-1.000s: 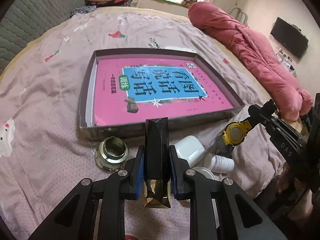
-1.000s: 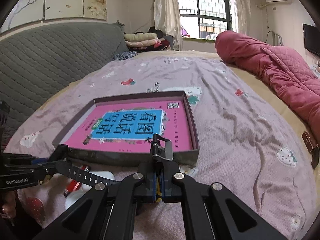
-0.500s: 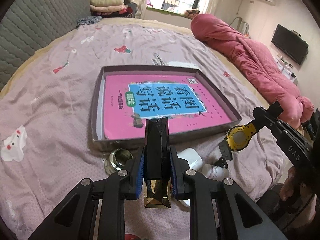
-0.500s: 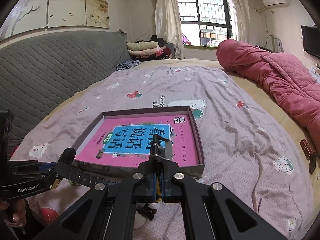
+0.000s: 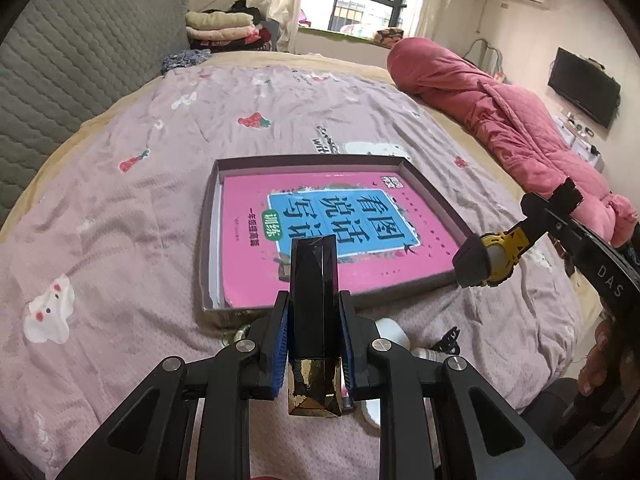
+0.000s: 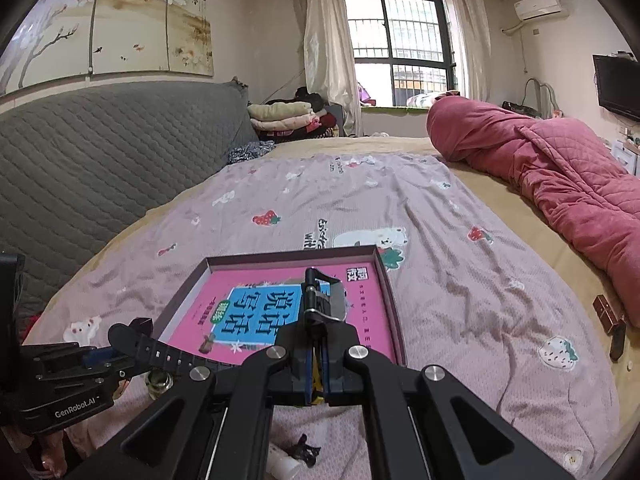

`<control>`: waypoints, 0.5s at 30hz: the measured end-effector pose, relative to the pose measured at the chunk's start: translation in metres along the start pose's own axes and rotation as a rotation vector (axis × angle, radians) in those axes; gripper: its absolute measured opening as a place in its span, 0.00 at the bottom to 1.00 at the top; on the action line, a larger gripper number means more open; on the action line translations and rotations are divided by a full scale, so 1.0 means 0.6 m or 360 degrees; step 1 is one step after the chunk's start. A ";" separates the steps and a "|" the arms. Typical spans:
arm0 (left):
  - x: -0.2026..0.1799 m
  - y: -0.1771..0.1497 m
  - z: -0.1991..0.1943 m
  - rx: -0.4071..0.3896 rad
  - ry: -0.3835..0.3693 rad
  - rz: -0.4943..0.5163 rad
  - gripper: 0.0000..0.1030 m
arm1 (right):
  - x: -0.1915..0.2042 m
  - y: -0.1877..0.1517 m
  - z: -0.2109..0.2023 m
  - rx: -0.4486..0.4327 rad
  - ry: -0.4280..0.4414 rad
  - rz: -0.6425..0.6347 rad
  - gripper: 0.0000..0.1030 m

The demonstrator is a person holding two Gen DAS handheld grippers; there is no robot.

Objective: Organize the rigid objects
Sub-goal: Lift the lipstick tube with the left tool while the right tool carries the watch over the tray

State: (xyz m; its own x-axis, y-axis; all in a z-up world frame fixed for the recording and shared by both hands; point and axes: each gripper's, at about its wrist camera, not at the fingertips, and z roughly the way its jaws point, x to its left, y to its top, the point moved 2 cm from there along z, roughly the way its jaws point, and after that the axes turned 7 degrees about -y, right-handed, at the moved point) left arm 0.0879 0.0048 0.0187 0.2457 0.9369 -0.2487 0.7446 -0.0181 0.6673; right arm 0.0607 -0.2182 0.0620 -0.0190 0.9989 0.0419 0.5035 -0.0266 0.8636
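My left gripper (image 5: pixel 314 322) is shut on a tall black faceted bottle with a gold end (image 5: pixel 315 312), held above the bed's near edge. My right gripper (image 6: pixel 316 354) is shut on a yellow and black wristwatch (image 6: pixel 320 300); the watch also shows in the left wrist view (image 5: pixel 490 258) at the right, its strap (image 6: pixel 160 350) trailing left. Both hang just short of the shallow grey box (image 5: pixel 206 240), which holds a pink book (image 5: pixel 320 216). The box (image 6: pixel 386 280) also shows in the right wrist view.
Small items lie on the pink bedsheet below the grippers: a white case (image 5: pixel 390 330), a white bottle (image 6: pixel 282 462), a black clip (image 5: pixel 448 338), a metal ring (image 6: pixel 160 380). A red quilt (image 5: pixel 500 120) lies along the right side. A grey headboard (image 6: pixel 100 160) stands on the left.
Both grippers have risen and pulled back from the bed with their objects still held. The box and the loose items look farther below.
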 end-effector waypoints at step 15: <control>0.006 0.061 0.027 -0.0010 0.0003 -0.0070 0.21 | -0.004 0.030 0.021 -0.0014 0.0006 0.0067 0.03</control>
State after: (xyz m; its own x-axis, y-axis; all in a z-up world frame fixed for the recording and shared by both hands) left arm 0.1258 0.0017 0.0307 0.2116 0.9373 -0.2768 0.7509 0.0254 0.6600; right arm 0.0807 -0.2206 0.0709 -0.0010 0.9968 0.0801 0.4965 -0.0691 0.8653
